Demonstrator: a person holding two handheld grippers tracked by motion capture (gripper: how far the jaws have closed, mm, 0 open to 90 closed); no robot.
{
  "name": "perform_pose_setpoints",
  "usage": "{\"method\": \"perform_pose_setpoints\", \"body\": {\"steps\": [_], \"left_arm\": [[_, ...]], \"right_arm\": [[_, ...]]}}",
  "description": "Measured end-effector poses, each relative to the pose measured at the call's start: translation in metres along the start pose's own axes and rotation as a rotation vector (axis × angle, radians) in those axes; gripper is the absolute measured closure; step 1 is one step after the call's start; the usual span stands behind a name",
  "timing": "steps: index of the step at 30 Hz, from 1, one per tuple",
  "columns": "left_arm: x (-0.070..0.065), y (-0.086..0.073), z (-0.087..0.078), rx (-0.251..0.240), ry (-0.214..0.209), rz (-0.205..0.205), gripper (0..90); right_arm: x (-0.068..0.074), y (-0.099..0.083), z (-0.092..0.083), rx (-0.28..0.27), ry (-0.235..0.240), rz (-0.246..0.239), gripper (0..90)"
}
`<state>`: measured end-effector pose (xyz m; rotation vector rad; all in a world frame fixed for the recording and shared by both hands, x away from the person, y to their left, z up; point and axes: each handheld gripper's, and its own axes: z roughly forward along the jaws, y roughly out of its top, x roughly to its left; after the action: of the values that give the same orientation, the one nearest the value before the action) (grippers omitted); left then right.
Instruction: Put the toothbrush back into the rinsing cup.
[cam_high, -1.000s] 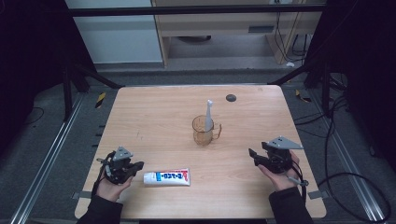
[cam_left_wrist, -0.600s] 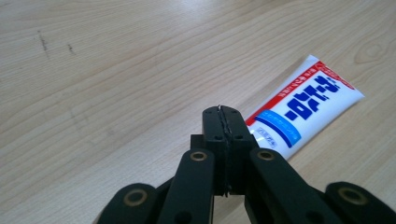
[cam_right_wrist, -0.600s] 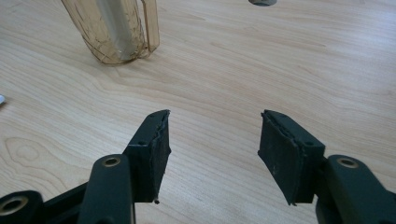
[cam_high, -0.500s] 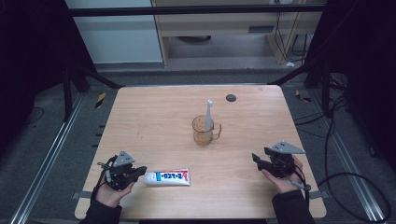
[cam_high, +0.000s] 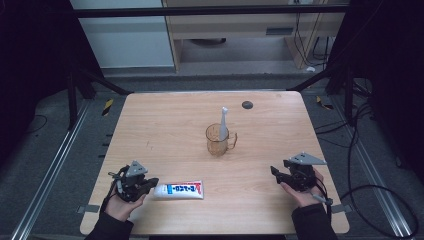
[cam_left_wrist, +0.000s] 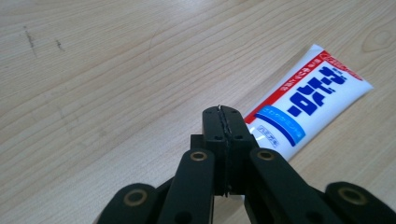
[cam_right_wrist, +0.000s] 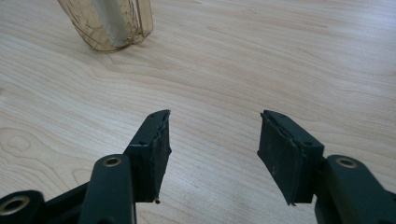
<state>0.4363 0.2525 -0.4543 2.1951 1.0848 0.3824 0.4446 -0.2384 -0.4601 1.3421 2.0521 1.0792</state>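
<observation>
Table (cam_high: 170, 125): pale wood grain, small dark round spot (cam_high: 247, 104) near its far edge. Mug (cam_high: 219, 140) mid-table: clear amber, white toothbrush (cam_high: 223, 123) inside. Toothpaste tube (cam_high: 178, 189) at table's near left: white, blue lettering, red band, light-blue panel. Left gripper (cam_left_wrist: 223, 122) and right gripper (cam_right_wrist: 212, 149): black jaws, grey top plates.

I'm seeing the table (cam_high: 170, 125) evenly lit with dark surroundings; the high view is looking soft, close-ups sharper.

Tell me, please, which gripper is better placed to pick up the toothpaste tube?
Left, probably. The left gripper sits right beside the tube, though shut, so it must open first. The right gripper is open but apart from it.
</observation>
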Motion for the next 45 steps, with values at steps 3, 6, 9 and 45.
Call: {"method": "perform_pose_setpoints", "body": {"steps": [3, 6, 9, 45], "left_arm": [[0.001, 0.003, 0.007, 0.012, -0.004, 0.006, 89.7], [-0.001, 0.004, 0.011, 0.030, -0.008, 0.020, 89.8], [-0.001, 0.003, 0.010, 0.030, -0.009, 0.021, 89.8], [-0.014, -0.005, 0.005, 0.067, -0.039, 0.013, 89.4]], "right_arm": [[0.000, -0.001, 0.001, 0.007, -0.002, 0.004, 43.1], [-0.002, -0.001, 0.002, 0.015, -0.003, 0.009, 42.4], [-0.002, -0.002, 0.002, 0.021, -0.014, 0.012, 41.9], [-0.004, -0.002, 0.002, 0.044, -0.030, 0.019, 39.7]]}}
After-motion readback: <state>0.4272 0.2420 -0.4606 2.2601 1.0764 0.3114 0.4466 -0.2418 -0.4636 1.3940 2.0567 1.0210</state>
